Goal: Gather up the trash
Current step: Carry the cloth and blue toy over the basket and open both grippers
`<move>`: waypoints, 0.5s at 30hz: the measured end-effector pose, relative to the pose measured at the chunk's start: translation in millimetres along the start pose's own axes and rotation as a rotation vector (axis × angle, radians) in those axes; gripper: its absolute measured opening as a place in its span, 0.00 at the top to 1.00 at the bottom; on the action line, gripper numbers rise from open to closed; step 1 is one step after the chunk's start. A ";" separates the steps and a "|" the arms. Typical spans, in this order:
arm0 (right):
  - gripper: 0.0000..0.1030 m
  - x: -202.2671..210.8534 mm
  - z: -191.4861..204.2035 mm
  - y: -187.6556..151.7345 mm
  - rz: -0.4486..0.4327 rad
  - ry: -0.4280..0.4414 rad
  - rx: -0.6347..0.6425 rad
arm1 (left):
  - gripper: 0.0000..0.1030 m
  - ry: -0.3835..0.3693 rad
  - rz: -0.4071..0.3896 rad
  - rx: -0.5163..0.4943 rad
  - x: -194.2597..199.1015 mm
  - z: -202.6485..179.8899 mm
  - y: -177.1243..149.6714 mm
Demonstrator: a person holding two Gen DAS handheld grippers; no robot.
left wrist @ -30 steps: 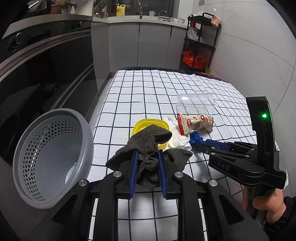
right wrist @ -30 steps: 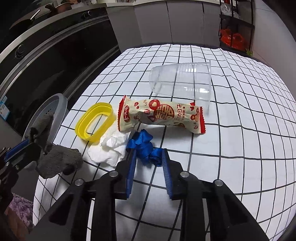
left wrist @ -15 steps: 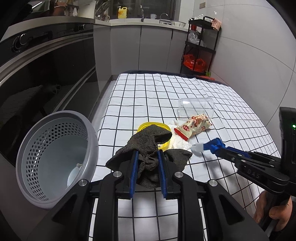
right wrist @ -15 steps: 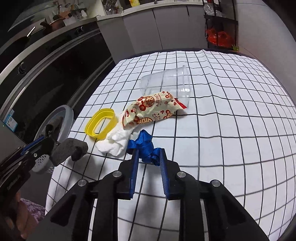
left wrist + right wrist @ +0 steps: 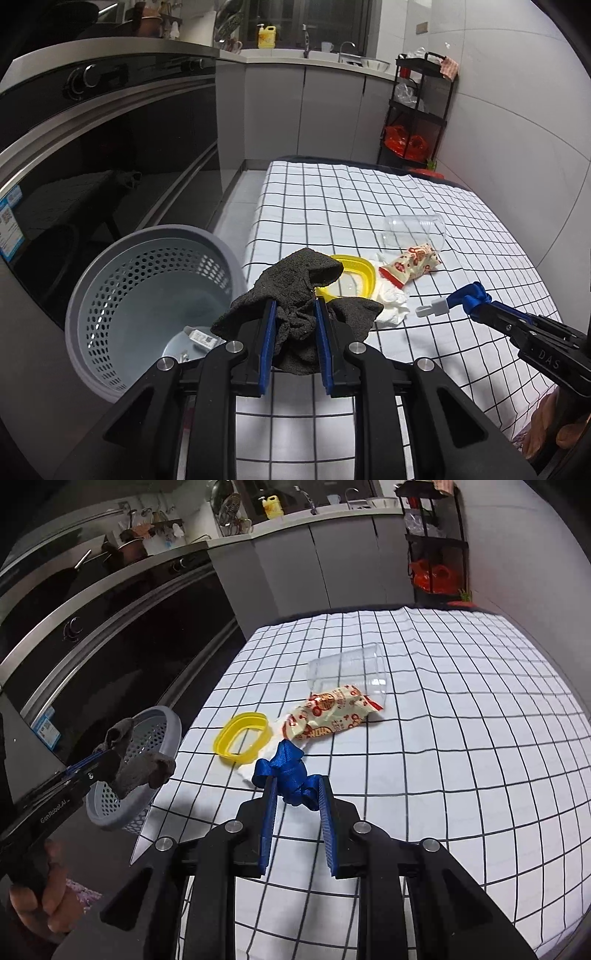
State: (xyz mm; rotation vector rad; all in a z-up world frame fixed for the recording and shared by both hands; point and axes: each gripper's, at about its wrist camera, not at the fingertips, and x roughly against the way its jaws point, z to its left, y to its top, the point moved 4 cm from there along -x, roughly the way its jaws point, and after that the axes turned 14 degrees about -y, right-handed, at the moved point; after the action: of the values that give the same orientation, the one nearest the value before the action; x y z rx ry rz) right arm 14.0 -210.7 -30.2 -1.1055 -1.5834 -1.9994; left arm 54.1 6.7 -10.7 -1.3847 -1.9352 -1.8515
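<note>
Grey terry cloth (image 5: 295,295) filled my left gripper (image 5: 293,314), jaws pinched nearly together on its bunched middle, corners drooping either side. My right gripper (image 5: 295,794) was clamped just as tightly on a knotted blue strap (image 5: 286,770), held clear above the checked tablecloth (image 5: 461,738). To do this well, I judged each load should be carried fully over the perforated grey bin (image 5: 147,295), at nine o'clock off the table's edge, before letting go, so no flap caught the rim. In the right wrist view the strap's long axis ran from my jaws toward eleven o'clock. A snack wrapper (image 5: 328,716), clear cup (image 5: 347,672), yellow ring (image 5: 242,734) and tissue (image 5: 391,306) lay at twelve.
</note>
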 end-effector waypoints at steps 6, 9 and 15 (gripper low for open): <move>0.79 11.6 28.6 6.2 -0.032 0.005 0.049 | 0.80 0.028 -0.023 0.000 18.7 14.7 4.3; 0.79 18.4 46.6 10.8 -0.052 0.010 0.078 | 0.80 0.052 -0.033 -0.007 28.5 25.3 6.1; 0.79 25.6 89.3 19.3 -0.085 0.039 0.146 | 0.80 0.114 -0.042 -0.005 43.6 58.1 11.1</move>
State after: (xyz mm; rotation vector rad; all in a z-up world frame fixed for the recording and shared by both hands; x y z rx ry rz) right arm 42.7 -128.6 7.6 -0.9544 -1.7516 -1.9106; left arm 64.5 75.9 11.4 -1.2204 -1.9189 -1.9106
